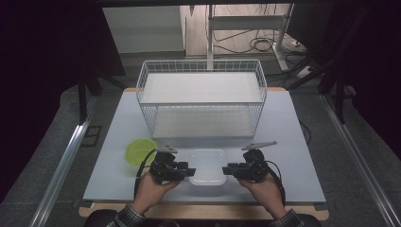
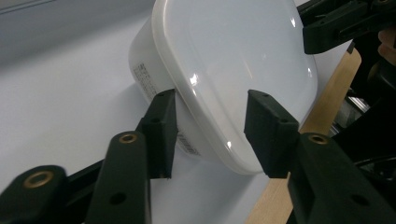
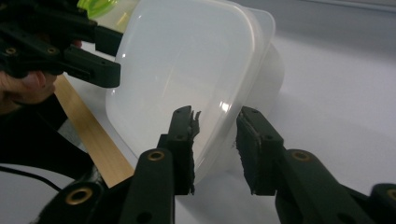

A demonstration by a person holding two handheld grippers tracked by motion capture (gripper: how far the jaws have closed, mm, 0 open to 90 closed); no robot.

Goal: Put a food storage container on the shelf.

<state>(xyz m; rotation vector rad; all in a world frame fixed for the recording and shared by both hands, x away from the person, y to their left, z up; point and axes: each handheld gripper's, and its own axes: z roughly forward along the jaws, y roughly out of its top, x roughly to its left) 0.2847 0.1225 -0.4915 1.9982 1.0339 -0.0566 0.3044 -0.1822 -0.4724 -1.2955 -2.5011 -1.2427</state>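
A white plastic container with a lid (image 1: 207,165) sits at the front middle of the table, between my two grippers. My left gripper (image 1: 190,171) holds its left end. In the left gripper view, one pad (image 2: 159,133) lies against the container's wall (image 2: 233,60) and the other presses on the lid. My right gripper (image 1: 226,169) holds the right end. In the right gripper view, its pads (image 3: 184,140) straddle the rim of the container (image 3: 187,60), one on the lid and one at the body. Each gripper view shows the other gripper (image 2: 336,23) (image 3: 93,56) at the far end.
A green bowl (image 1: 140,150) lies just left of my left gripper. A tall white wire basket with a shelf (image 1: 202,101) stands behind the container. The white table (image 1: 283,142) has a wooden front edge (image 2: 327,107) close to my hands.
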